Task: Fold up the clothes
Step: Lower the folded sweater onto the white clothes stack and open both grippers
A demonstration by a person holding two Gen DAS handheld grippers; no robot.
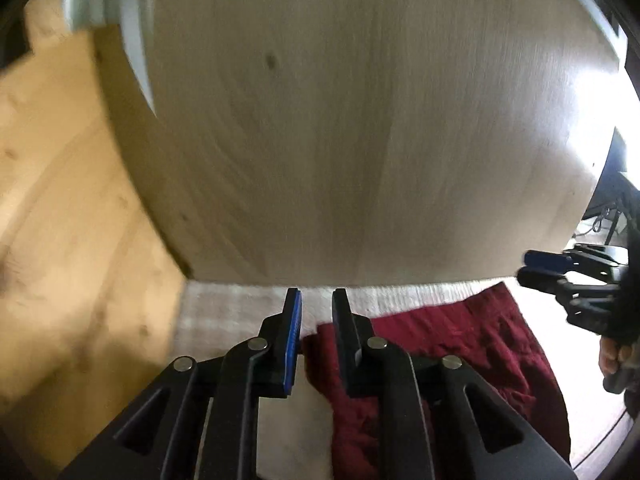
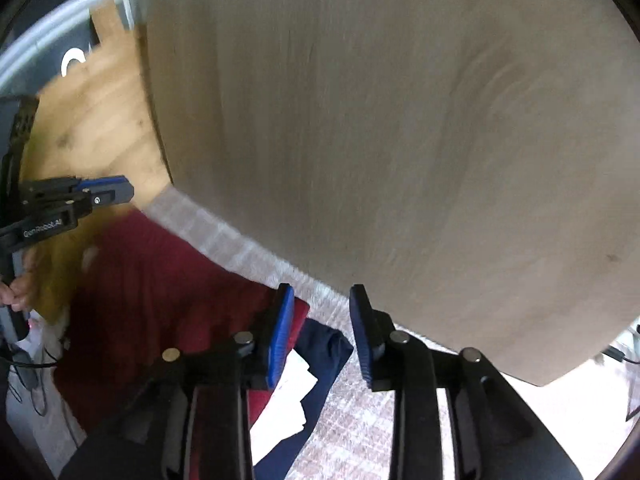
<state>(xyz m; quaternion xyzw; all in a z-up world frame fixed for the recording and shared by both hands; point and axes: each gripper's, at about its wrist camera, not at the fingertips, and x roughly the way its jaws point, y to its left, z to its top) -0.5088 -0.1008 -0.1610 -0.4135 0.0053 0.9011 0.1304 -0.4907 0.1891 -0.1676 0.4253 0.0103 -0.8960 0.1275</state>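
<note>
The dark red garment (image 1: 440, 344) lies crumpled below the desk (image 1: 340, 120) edge on a pale checked cloth (image 2: 352, 420), its length running along that edge, a navy garment (image 2: 324, 352) beside it. Left tongs (image 1: 316, 300) and right tongs (image 2: 322, 296) hang above, both apart, gripping nothing.

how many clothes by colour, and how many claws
dark red garment: 1
navy garment: 1
white piece beside the navy garment, kind unclear: 1
claws: 2, left claw and right claw, both open and holding nothing
total: 5
</note>
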